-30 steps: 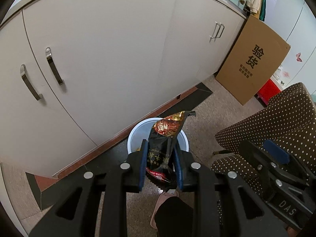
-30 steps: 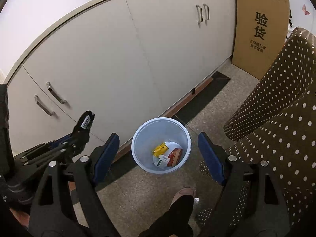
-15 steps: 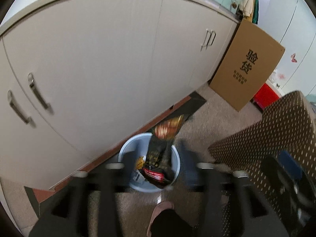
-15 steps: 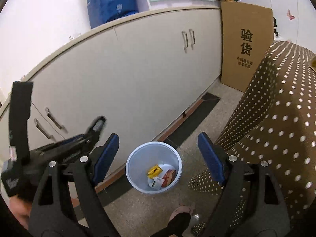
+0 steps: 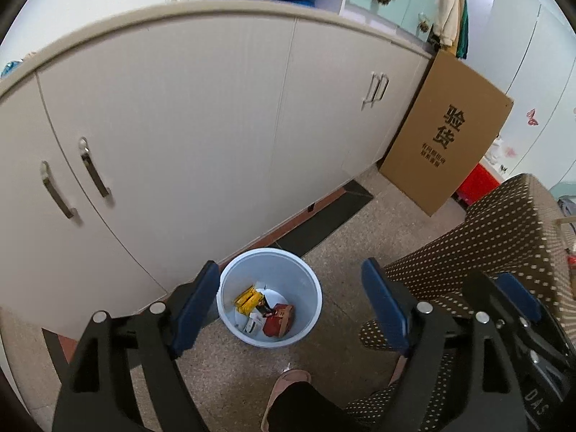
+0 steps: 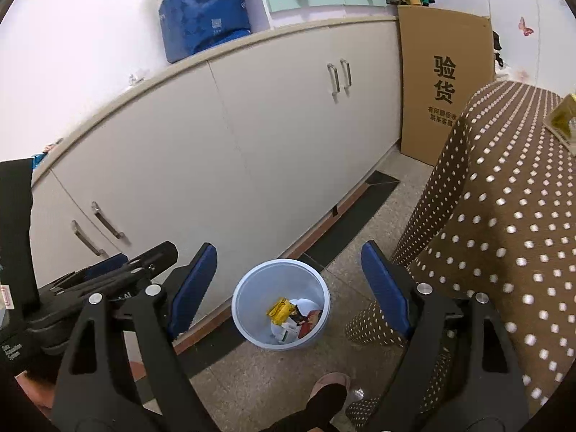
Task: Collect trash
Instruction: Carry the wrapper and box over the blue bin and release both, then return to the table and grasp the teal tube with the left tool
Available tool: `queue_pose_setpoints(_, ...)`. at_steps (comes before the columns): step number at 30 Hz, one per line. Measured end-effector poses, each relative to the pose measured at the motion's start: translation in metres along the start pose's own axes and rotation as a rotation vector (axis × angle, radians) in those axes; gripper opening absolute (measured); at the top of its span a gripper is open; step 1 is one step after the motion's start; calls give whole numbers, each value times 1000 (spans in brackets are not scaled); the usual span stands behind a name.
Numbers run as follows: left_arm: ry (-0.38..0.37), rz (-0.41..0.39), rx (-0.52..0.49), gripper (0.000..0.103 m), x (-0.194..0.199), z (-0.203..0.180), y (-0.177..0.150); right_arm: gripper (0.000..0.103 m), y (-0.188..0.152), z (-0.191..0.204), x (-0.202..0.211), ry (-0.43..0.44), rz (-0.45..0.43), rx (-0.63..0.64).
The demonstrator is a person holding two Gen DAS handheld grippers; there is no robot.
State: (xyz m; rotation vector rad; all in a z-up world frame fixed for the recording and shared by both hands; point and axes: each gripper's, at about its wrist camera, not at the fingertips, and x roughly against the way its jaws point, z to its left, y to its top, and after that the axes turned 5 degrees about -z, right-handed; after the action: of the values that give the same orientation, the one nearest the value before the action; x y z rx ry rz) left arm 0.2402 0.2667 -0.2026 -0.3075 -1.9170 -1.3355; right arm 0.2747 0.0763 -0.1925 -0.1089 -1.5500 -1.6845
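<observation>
1. Trash: a yellow packet, a red packet and some white scraps lie at the bottom of the pale blue bin, which stands on the speckled floor just in front of the white cupboards.

2. The left claw hangs above the bin with its jaws opening. Nothing is between them; only the bin's mouth shows through the gap.

3. The right claw also hangs over the bin, its blue pads spread wide and bare. The bin sits in its gap too, slightly further down the view.

4. From either claw the bin lies straight ahead and below, at about 6 o'clock from the midpoint of the pads. Neither claw carries anything to drop, so the bin looks finished with for now.

5. The coming move turns on what lies at 3 o'clock: the table under a brown dotted cloth. At the far right edge of the right view, a yellowish packet rests on top of it, cut off by the frame, so I cannot tell its long axis.

6. The right claw is the nearer to that table, being on that side. The left claw shows at 9 o'clock in the right view, further off.

7. My judgement: one drop is done, and the next step is a swing up and right toward the tabletop for another piece.
</observation>
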Motion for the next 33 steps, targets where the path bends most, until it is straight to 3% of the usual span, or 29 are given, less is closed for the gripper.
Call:
queue_pose_setpoints(5, -30, -58, 3, 79, 40, -6, 4, 81, 10, 4, 32, 39, -35, -10)
queue_pose_setpoints(13, -100, -141, -53, 79, 102, -47, 4, 83, 22, -18, 108, -7, -127, -54)
queue_pose_setpoints(20, -207, -133, -153, 79, 134, -111, -12, 83, 13, -77, 175, -114, -182, -110)
queue_pose_setpoints(24, -306, -96, -231, 79, 147, -165, -28, 84, 2, -121, 211, -194, -211, -155)
queue_pose_setpoints(30, -401, -51, -346, 79, 151, -240, -54, 85, -18, -194, 261, -349, -233, -232)
queue_pose_setpoints(33, -437, -19, -405, 79, 150, -278, -70, 85, -28, -227, 276, -388, -224, -284)
